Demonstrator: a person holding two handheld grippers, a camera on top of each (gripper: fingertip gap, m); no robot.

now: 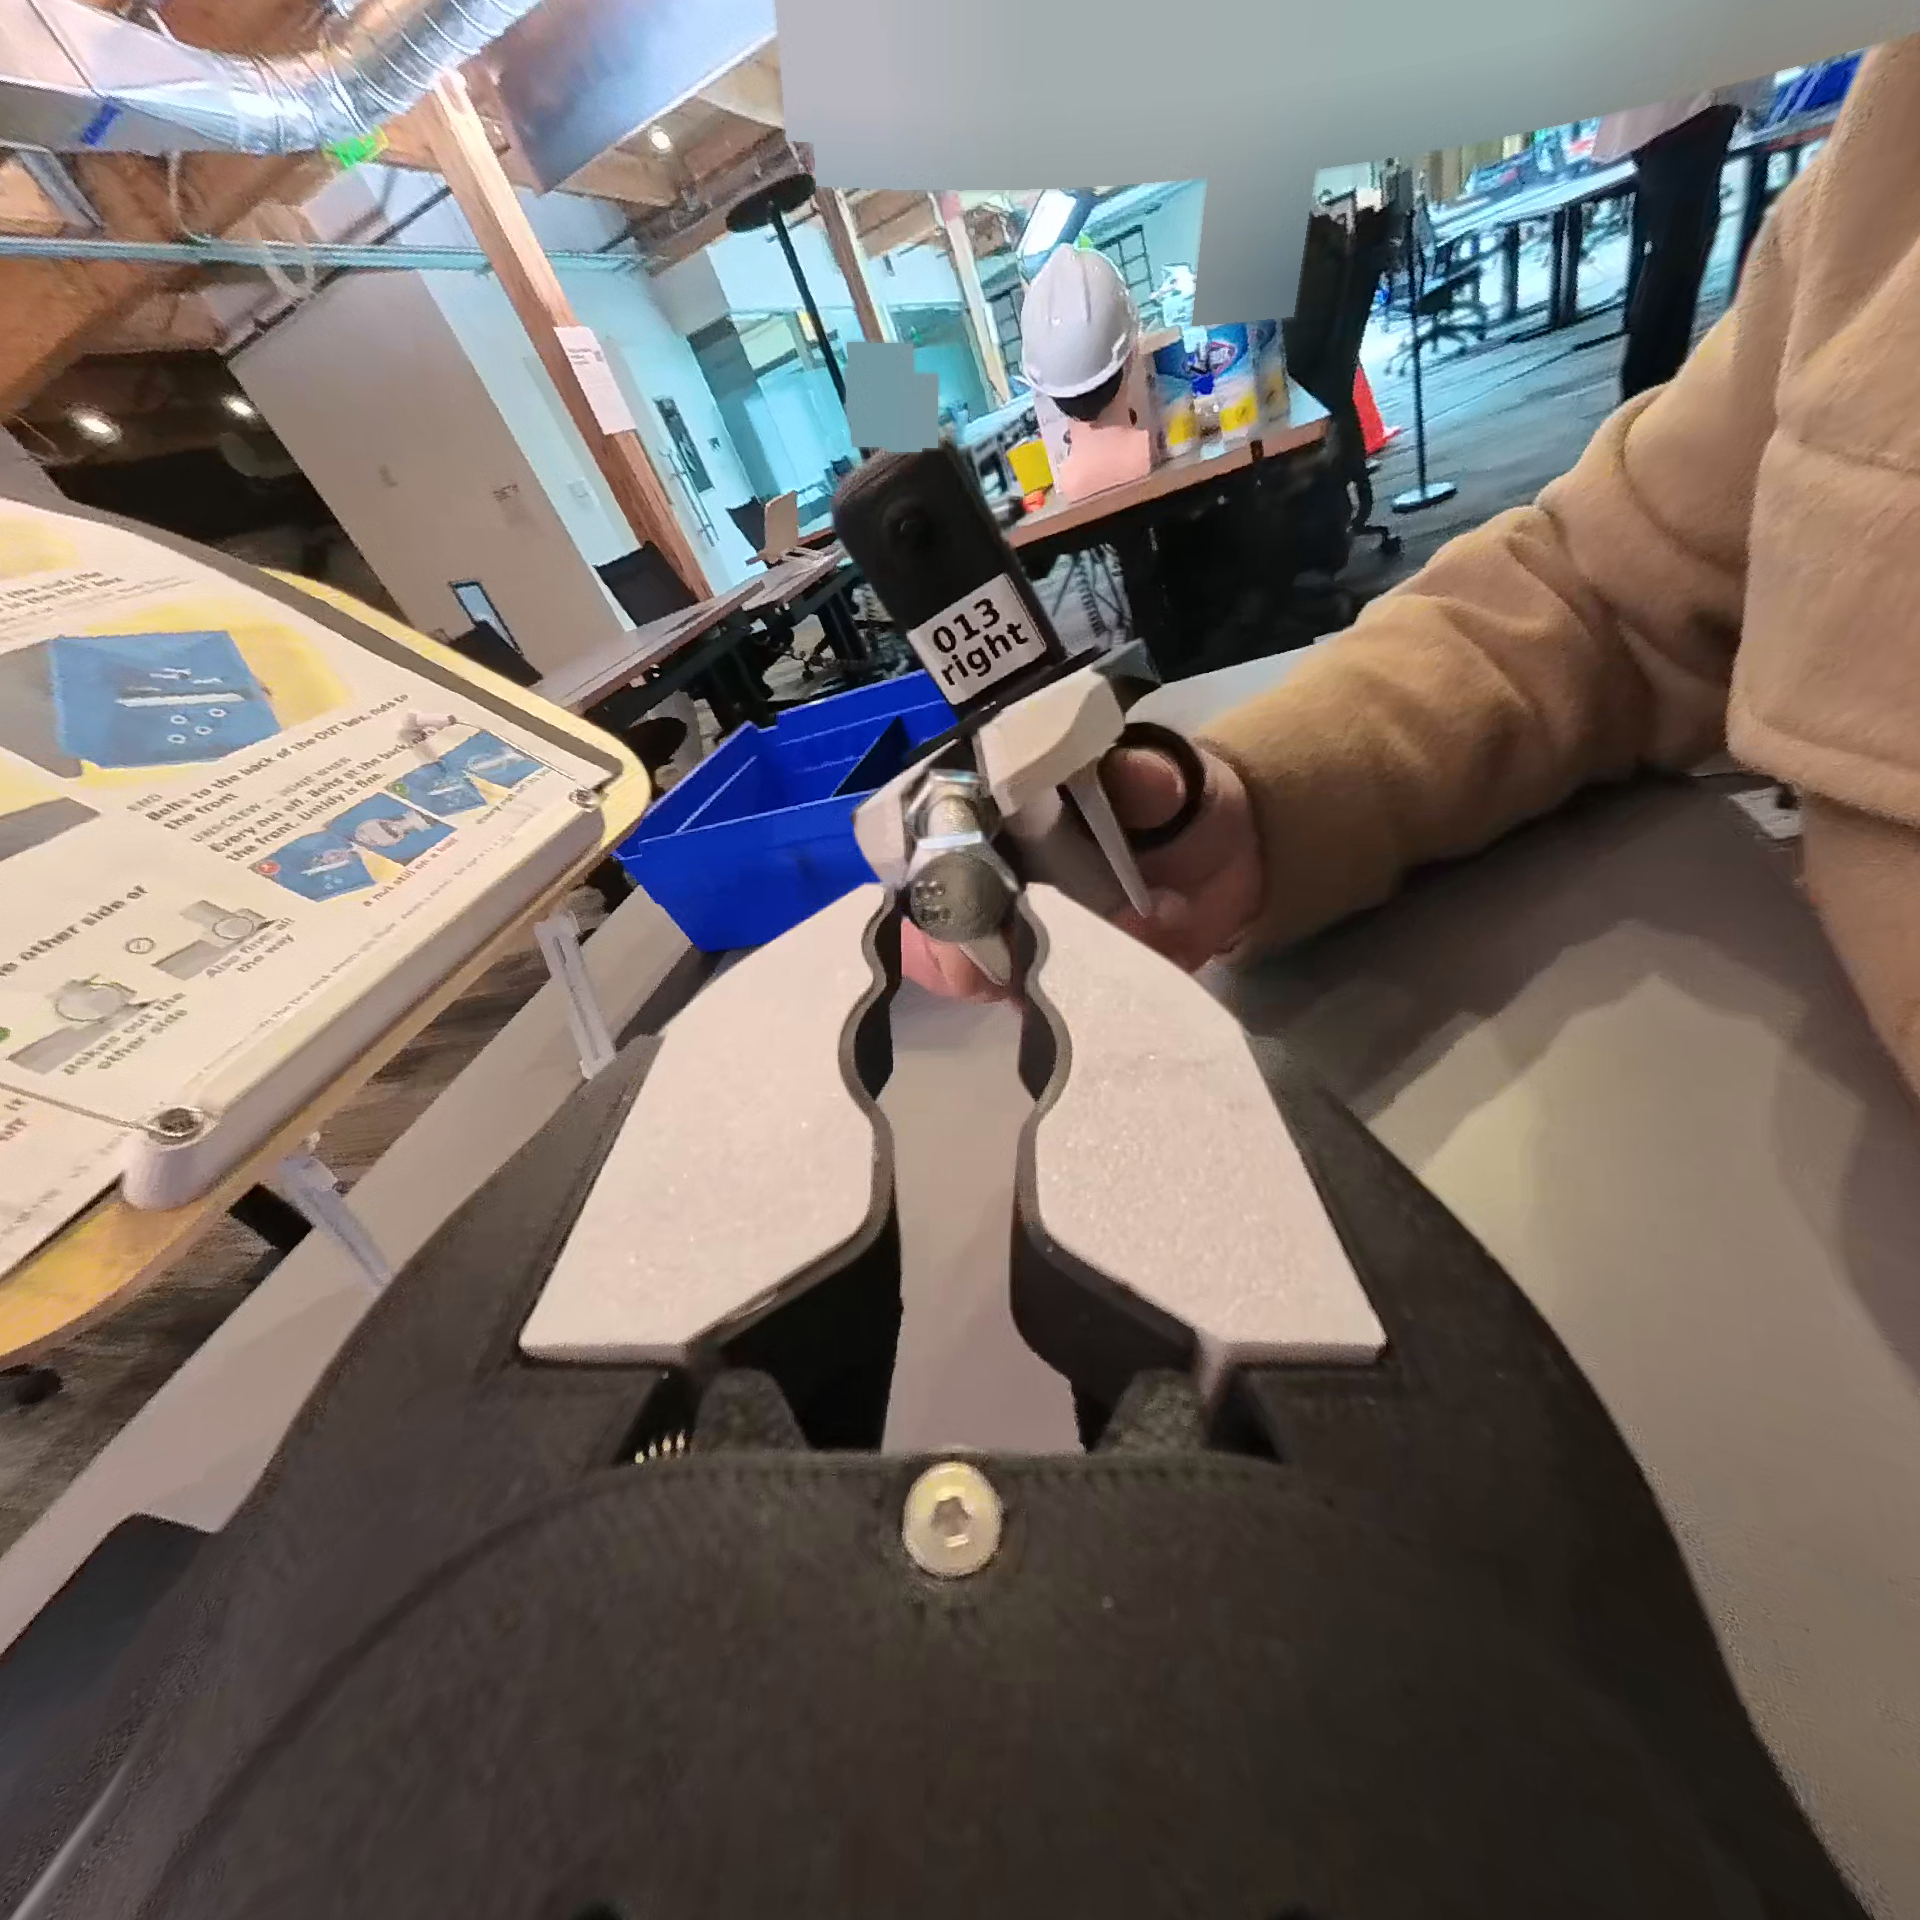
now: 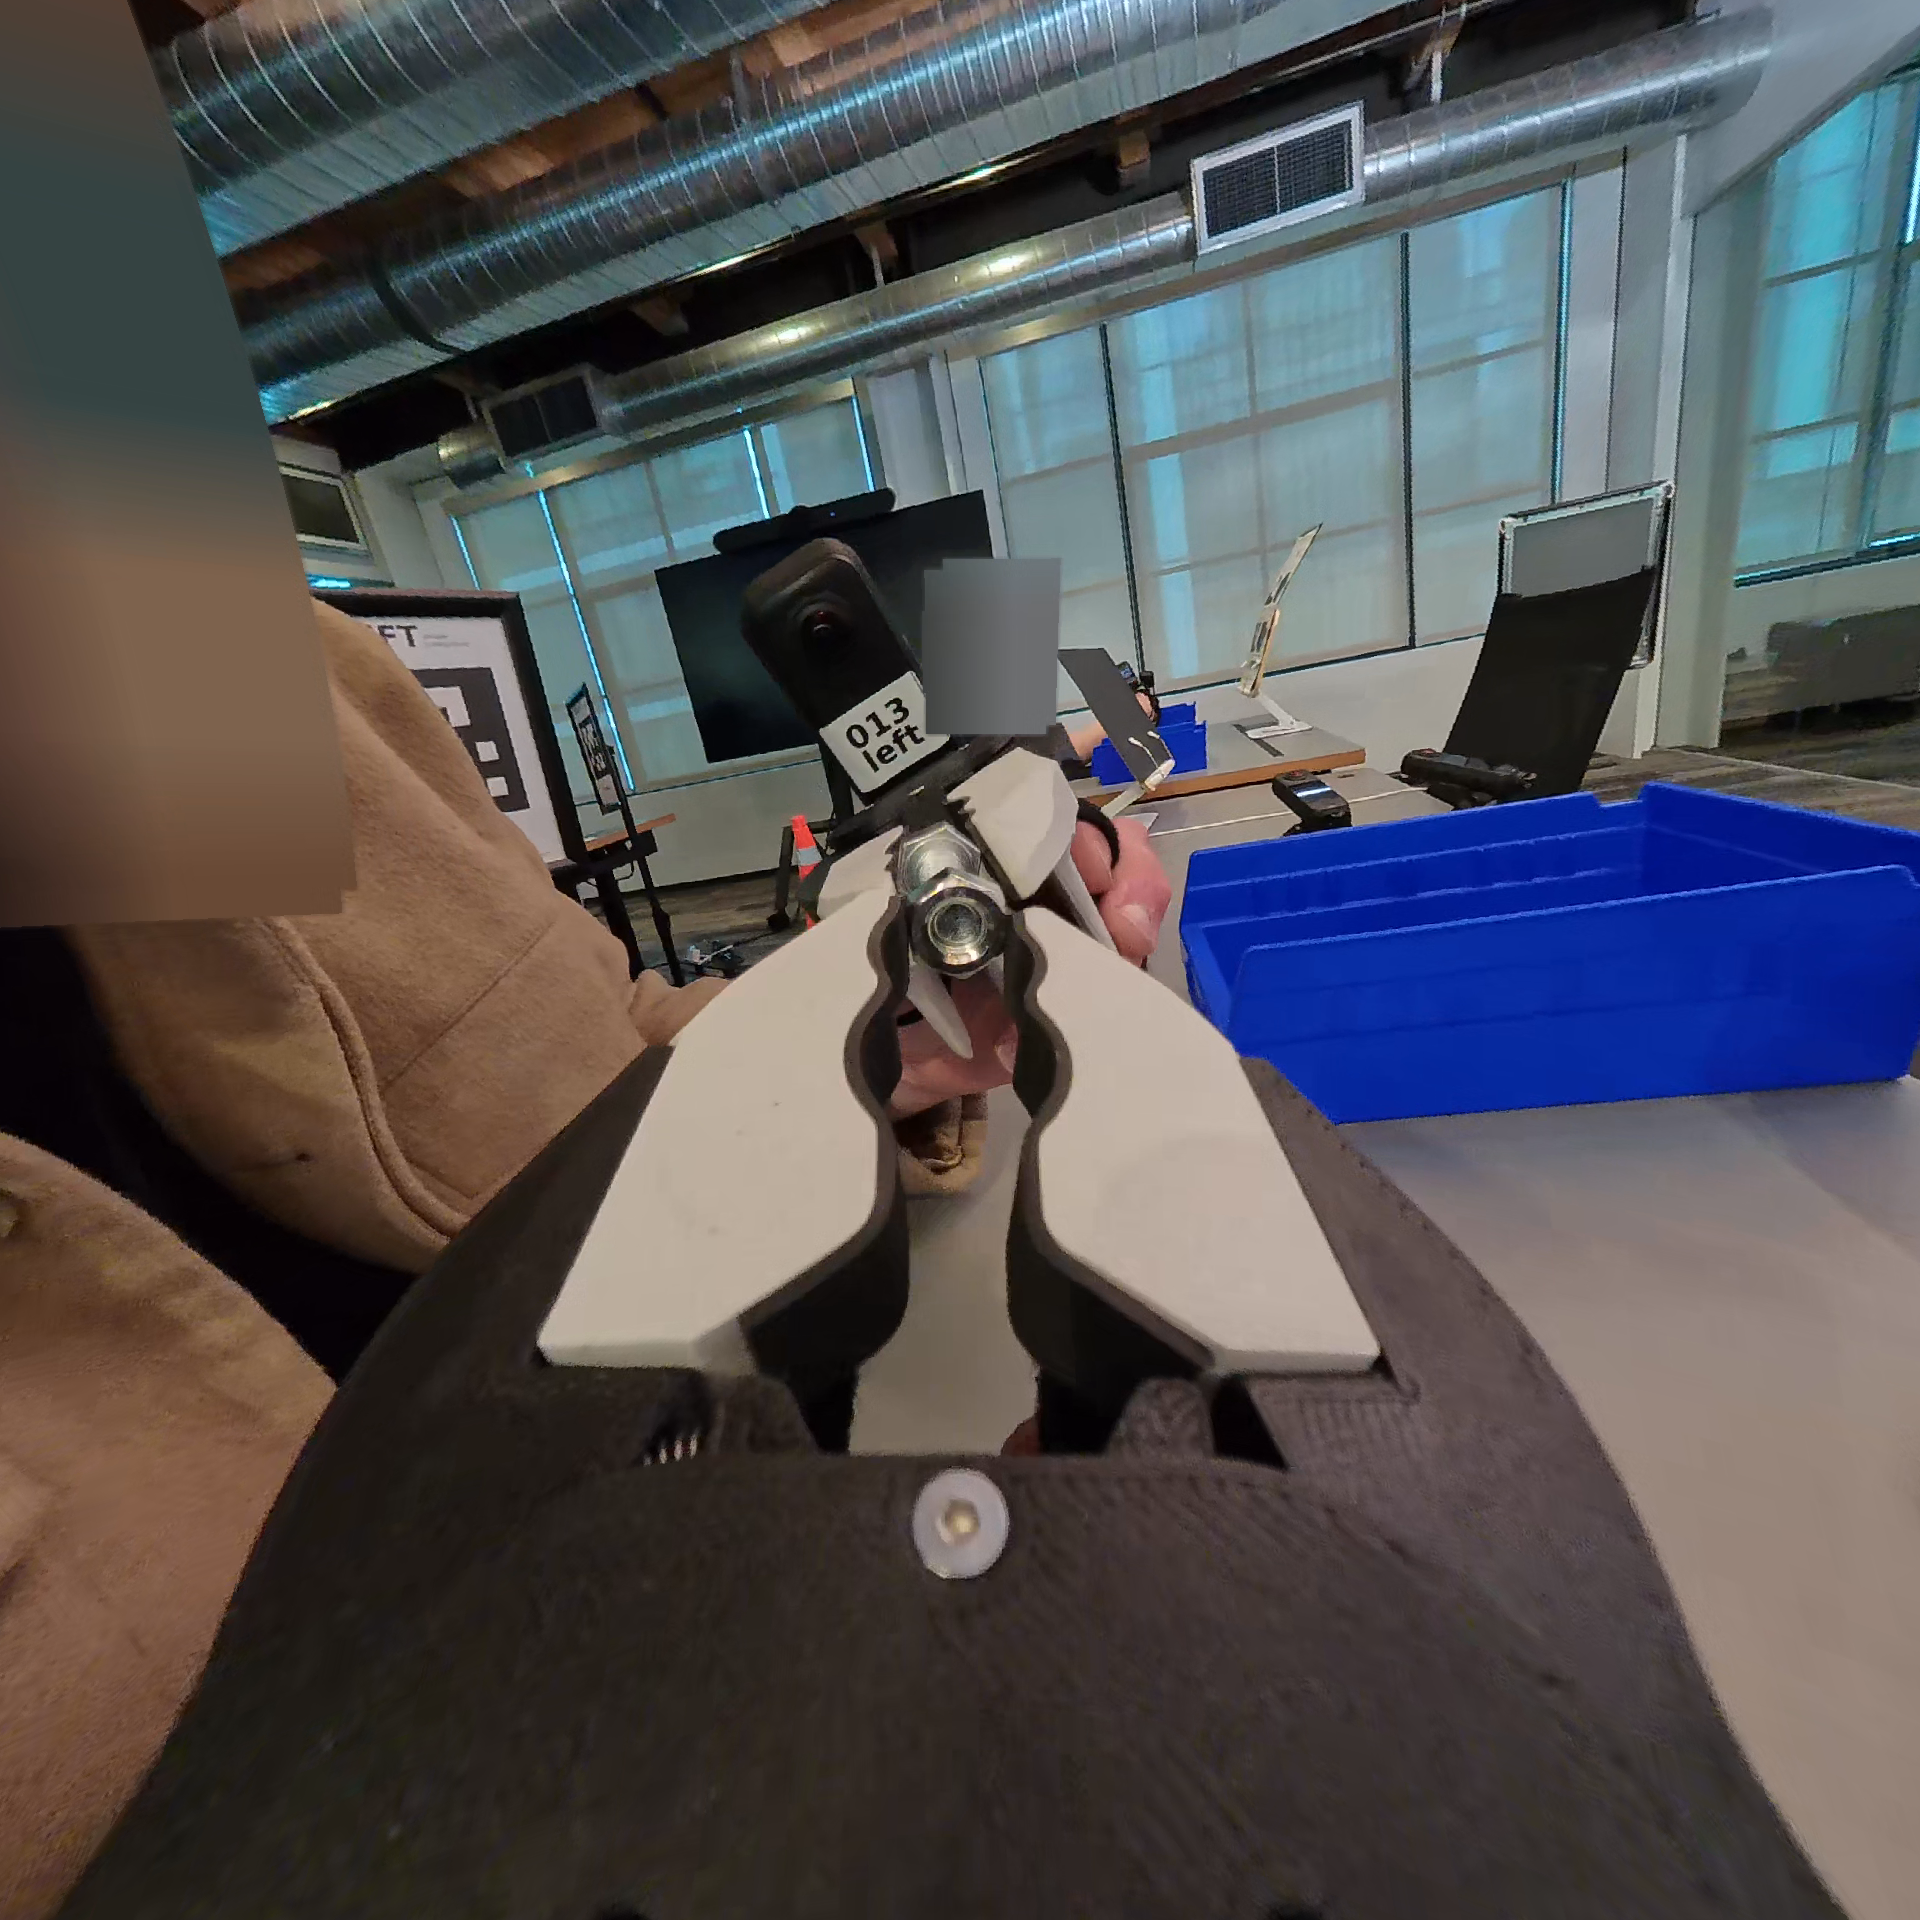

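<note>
A steel bolt with a hex nut on its thread is held in the air between the two grippers, which face each other above the grey table. My left gripper is shut on the bolt's hex head. My right gripper is shut on the nut, with the end of the bolt shaft showing in its middle. The right gripper shows beyond the bolt head in the left wrist view. The left gripper shows beyond the nut in the right wrist view. A hand in a tan sleeve holds each.
A blue divided bin stands on the table behind the grippers; it is at the right in the right wrist view. A tilted instruction board on white legs stands at the left. Desks, chairs and a screen lie farther off. Left and right tips are no more than a few centimetres apart.
</note>
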